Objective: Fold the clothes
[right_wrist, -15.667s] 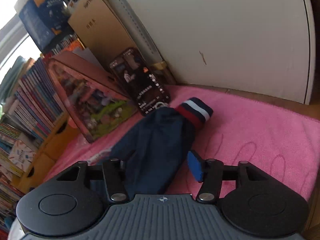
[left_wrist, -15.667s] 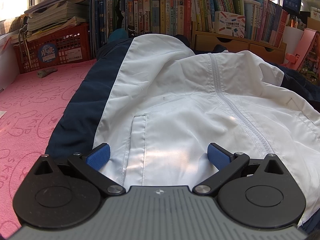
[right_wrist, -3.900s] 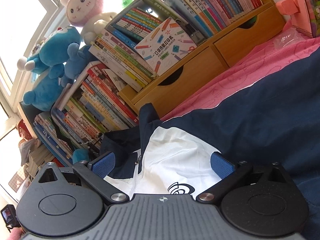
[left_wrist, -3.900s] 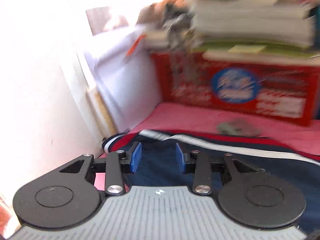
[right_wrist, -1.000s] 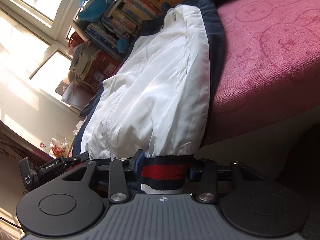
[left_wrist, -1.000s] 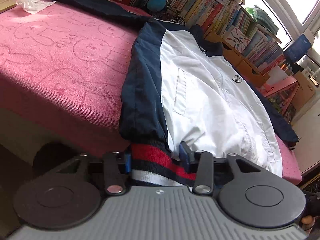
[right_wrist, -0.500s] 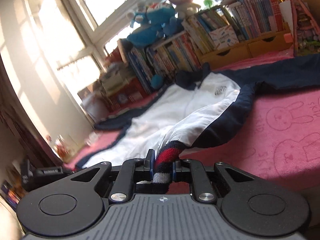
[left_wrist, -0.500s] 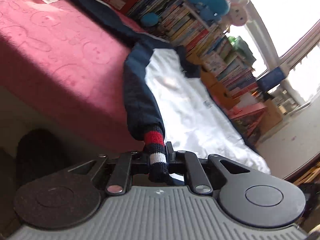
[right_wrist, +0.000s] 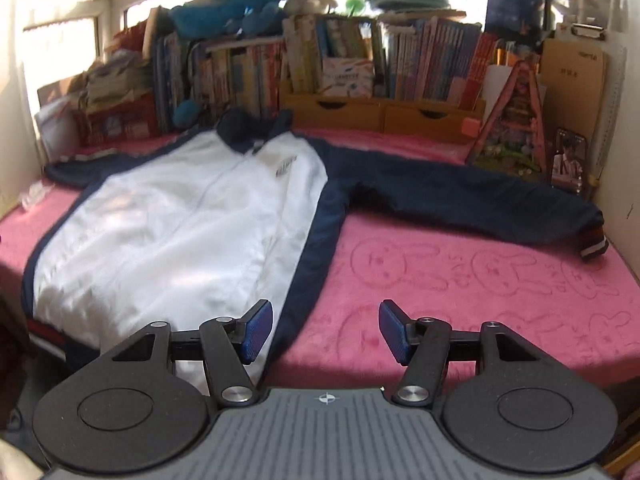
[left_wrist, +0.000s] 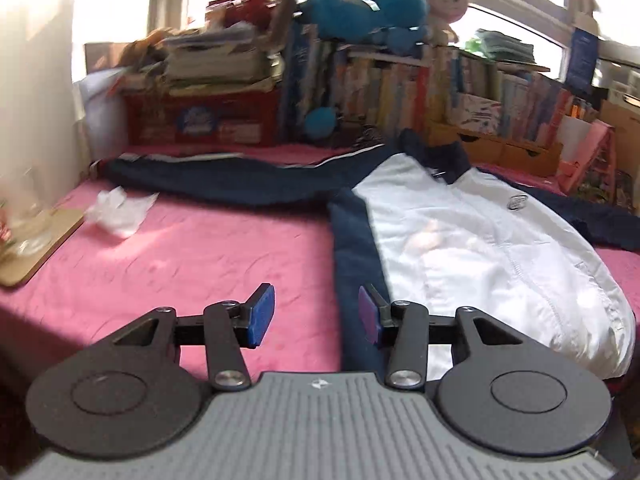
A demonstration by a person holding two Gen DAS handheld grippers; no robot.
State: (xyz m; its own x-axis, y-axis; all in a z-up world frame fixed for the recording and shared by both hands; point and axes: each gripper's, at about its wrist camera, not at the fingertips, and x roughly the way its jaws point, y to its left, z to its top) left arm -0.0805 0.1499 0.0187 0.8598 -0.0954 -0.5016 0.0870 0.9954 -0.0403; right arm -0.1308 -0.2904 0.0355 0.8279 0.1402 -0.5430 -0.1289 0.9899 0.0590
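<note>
A white and navy zip jacket (right_wrist: 180, 224) lies front-up and spread flat on the pink blanket (right_wrist: 460, 280), collar toward the bookshelf, both navy sleeves stretched out sideways. It also shows in the left wrist view (left_wrist: 480, 240). One sleeve (right_wrist: 480, 200) ends in a red, white and navy cuff (right_wrist: 594, 244) at the right. The other sleeve (left_wrist: 224, 184) runs to the left. My left gripper (left_wrist: 316, 314) is open and empty above the hem's left corner. My right gripper (right_wrist: 326, 330) is open and empty above the hem's right corner.
A bookshelf (right_wrist: 360, 60) with plush toys lines the far edge. A red crate (left_wrist: 200, 120) with papers stands far left. A crumpled tissue (left_wrist: 120, 210) and a wooden board (left_wrist: 36, 248) lie at the left. A phone (right_wrist: 568, 164) and a pink picture stand (right_wrist: 516, 128) are at the right.
Both grippers were shut on the striped hem corners half a second ago; now both are open and empty, and the jacket lies flat on the blanket.
</note>
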